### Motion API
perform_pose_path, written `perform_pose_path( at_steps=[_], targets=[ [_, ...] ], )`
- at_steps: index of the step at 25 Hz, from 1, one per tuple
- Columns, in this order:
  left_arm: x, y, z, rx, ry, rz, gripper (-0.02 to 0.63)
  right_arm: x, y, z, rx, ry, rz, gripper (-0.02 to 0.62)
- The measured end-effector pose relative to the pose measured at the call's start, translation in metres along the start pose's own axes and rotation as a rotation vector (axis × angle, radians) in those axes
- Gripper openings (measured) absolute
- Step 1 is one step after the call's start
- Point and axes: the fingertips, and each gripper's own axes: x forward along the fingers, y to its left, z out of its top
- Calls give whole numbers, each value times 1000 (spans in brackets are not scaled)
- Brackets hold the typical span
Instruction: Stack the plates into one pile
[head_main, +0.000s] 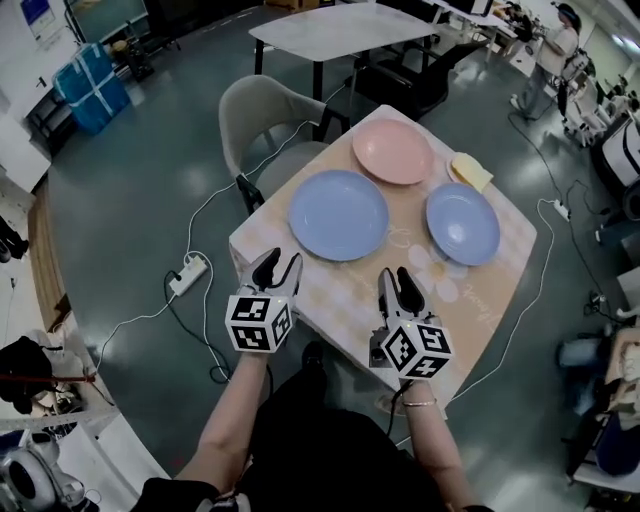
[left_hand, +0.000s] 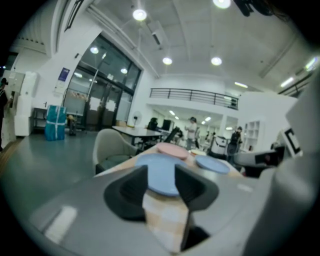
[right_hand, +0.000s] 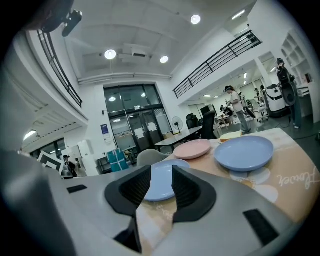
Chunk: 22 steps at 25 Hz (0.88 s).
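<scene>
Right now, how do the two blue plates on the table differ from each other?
The large blue plate is clearly wider than the small blue plate. In the head view the large blue plate lies left of the small blue plate, nearer the table's middle. The small blue plate has a yellow object close by its far edge; the large blue plate has none. Both are round, blue, empty, lying flat and not yet stacked.
</scene>
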Motion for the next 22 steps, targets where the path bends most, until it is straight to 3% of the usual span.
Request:
perform_pose_path(
  at_steps=[9,22],
  targets=[
    [64,42,11,-12,42,-28,179,63,-18,7,11,25,-86,117],
    [118,64,-11,-48,148,-21,196,107,-55,-12,33,105,-168,141]
  ],
)
